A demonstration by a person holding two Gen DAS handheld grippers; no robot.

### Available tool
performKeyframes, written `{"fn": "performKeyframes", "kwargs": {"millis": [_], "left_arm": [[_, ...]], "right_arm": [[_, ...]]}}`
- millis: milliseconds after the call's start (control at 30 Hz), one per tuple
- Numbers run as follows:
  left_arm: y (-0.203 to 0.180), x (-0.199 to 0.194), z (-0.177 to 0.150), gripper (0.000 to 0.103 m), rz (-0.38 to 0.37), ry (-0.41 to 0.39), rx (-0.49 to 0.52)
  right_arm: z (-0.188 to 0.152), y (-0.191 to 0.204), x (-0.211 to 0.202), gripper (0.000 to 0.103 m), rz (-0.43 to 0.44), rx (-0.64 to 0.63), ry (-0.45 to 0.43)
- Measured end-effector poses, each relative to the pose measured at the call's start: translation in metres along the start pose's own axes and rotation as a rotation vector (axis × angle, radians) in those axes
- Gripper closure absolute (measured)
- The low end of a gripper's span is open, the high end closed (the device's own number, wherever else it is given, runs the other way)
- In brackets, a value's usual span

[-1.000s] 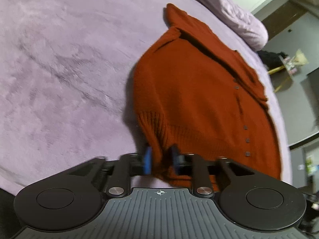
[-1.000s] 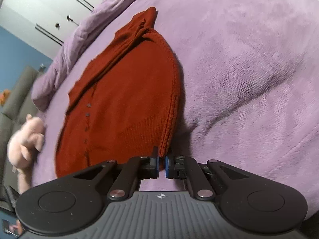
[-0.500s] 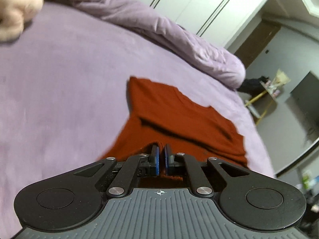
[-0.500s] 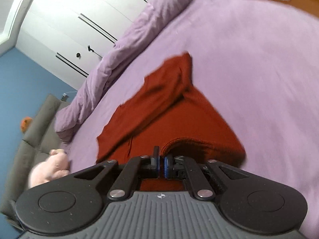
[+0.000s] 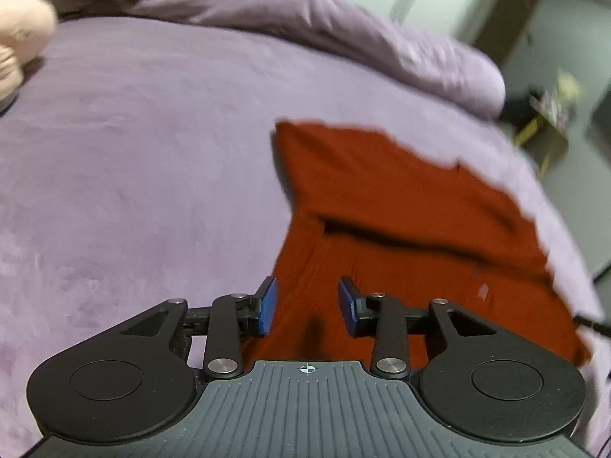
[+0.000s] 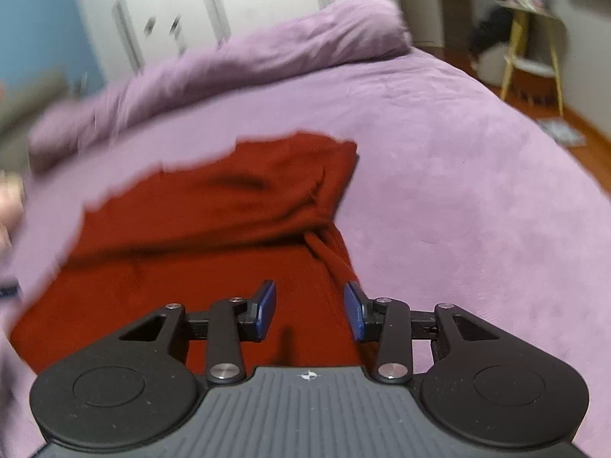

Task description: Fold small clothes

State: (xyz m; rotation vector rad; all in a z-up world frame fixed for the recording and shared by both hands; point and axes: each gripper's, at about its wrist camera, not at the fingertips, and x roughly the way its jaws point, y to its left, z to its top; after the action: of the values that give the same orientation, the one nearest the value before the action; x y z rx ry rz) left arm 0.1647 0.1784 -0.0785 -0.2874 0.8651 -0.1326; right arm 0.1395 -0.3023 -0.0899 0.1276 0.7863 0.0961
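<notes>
Item one: we record a rust-red knitted cardigan (image 5: 401, 206), folded over on itself, lying on a bed under a lilac plush cover (image 5: 152, 152). It lies directly ahead of and beneath both tools.

Item two: our left tool (image 5: 307, 307), blue-padded. Its jaws have just been opening and now stand partly apart; the cardigan's left edge lies below the gap, and neither pad presses on it.

Item three: our right tool (image 6: 309, 311), likewise blue-padded. Its jaws have also just been opening and stand partly apart over the cardigan's right edge (image 6: 336, 252), gripping nothing.

Item four: a rolled lilac duvet (image 6: 244, 61), well beyond the cardigan.

Item five: a pink plush toy (image 5: 19, 34), far ahead-left of the left tool.
</notes>
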Motion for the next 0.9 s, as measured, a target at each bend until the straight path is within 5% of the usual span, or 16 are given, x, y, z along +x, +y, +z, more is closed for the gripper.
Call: {"fn": "performKeyframes", "kwargs": {"millis": [133, 367, 433, 467, 767, 900], "left_arm": [[-0.005, 0.014, -0.003, 0.064, 0.008, 0.053, 0.056], [-0.014, 0.026, 0.001, 0.067, -0.005, 0.086, 0.11], [-0.019, 0.028, 0.0, 0.073, 0.001, 0.086, 0.144], [-0.019, 0.029, 0.0, 0.076, 0.003, 0.087, 0.15], [-0.013, 0.039, 0.006, 0.071, -0.029, 0.117, 0.113], [-0.018, 0.039, 0.009, 0.092, -0.032, 0.121, 0.122]], "right_arm": [[-0.002, 0.007, 0.016, 0.065, -0.018, -0.106, 0.046], [0.0, -0.001, 0.025, 0.065, 0.019, -0.041, 0.073], [-0.001, 0.001, 0.025, 0.078, 0.014, -0.05, 0.068], [-0.004, 0.004, 0.022, 0.093, 0.041, -0.063, 0.065], [-0.002, 0.001, 0.027, 0.091, 0.063, -0.048, 0.092], [0.001, -0.002, 0.031, 0.091, 0.078, -0.008, 0.111]]}}
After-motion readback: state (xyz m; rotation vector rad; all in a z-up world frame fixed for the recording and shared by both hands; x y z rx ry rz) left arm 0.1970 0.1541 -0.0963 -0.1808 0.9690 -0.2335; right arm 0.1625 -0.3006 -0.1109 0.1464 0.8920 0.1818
